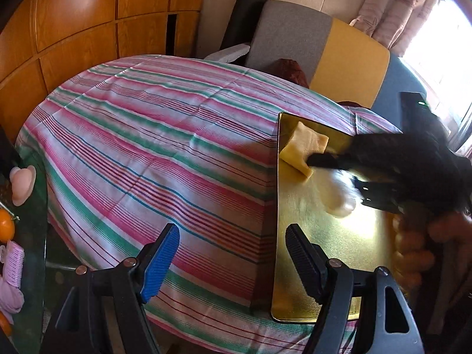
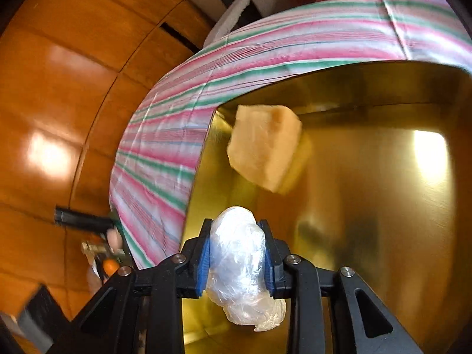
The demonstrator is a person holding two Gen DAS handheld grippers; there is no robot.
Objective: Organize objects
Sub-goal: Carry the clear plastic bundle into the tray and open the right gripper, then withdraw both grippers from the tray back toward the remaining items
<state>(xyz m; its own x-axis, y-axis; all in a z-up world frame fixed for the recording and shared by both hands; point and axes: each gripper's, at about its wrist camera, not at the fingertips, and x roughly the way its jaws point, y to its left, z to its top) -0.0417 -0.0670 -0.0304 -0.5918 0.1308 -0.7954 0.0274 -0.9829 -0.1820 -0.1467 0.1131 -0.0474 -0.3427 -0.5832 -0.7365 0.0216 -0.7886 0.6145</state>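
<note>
I've got the right claw (image 2: 237,261) clamped on the crumpled plastic bag (image 2: 239,262), over the gold tin (image 2: 383,206) near the yellow sponge (image 2: 265,153); left claw (image 1: 233,262) gapes empty; next I'd judge lower, then let go.

Bright daylight is pouring in through the window (image 1: 448,50) at the far right, and it is looking washed out and white there. The gold tray (image 1: 312,206) is shining like a mirror, with a big white glare spot on its near right part. In the right wrist view another glare patch is glowing on the tray's right side, and soft light spots are shining on the wooden wall (image 2: 53,153). The right gripper (image 1: 321,160) is looking smeared and blurry. The crumpled plastic bag (image 2: 239,259) is glinting. Straight lines are bending near the edges, and the corners are going dark.
</note>
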